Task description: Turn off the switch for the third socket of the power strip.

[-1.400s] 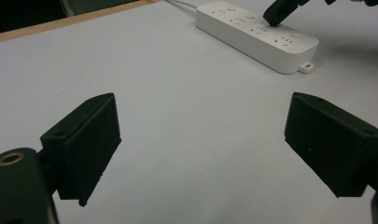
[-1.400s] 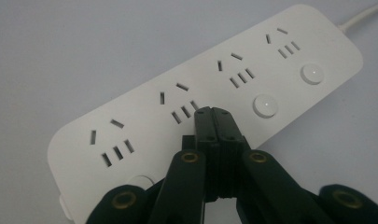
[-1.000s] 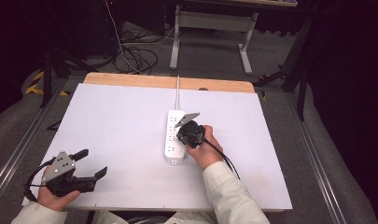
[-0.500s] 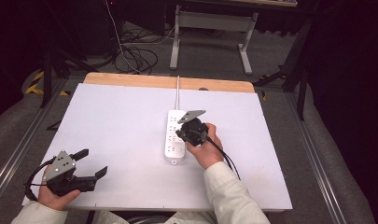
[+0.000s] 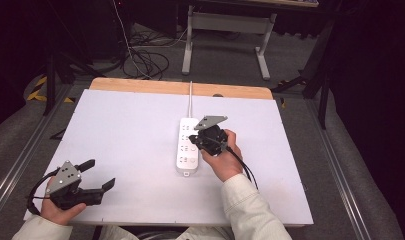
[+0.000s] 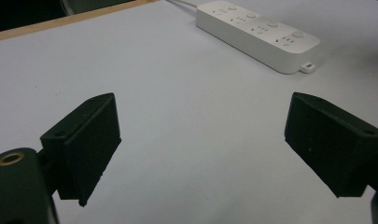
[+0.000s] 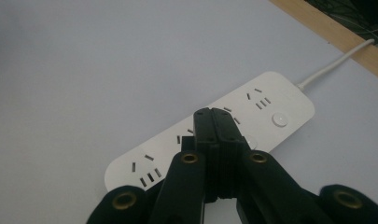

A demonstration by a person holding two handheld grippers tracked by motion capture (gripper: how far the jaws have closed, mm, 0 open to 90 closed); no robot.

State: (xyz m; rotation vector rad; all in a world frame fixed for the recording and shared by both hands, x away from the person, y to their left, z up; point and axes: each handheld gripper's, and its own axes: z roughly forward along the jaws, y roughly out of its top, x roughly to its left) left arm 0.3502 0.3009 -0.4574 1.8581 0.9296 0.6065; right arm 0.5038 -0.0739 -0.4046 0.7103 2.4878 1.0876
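A white power strip (image 5: 188,145) lies lengthwise in the middle of the white table, its cord (image 5: 190,95) running off the far edge. It has several sockets, each with a round button (image 7: 280,119). My right gripper (image 5: 192,137) hovers just above the strip's right side, jaws shut with nothing between them; in the right gripper view (image 7: 212,114) the joined tips point at the strip's middle (image 7: 177,140). My left gripper (image 5: 98,173) rests at the near left corner, open and empty. The left gripper view shows the strip (image 6: 259,35) far ahead between the wide-set jaws.
The white table top (image 5: 130,135) has a bare wooden strip (image 5: 140,86) along its far edge. Beyond it stand a metal table frame (image 5: 225,30) and loose cables (image 5: 145,60) on the floor. Metal rails (image 5: 340,165) flank the table.
My right gripper has lifted a little off the power strip, still shut. The left gripper has stayed where it was.
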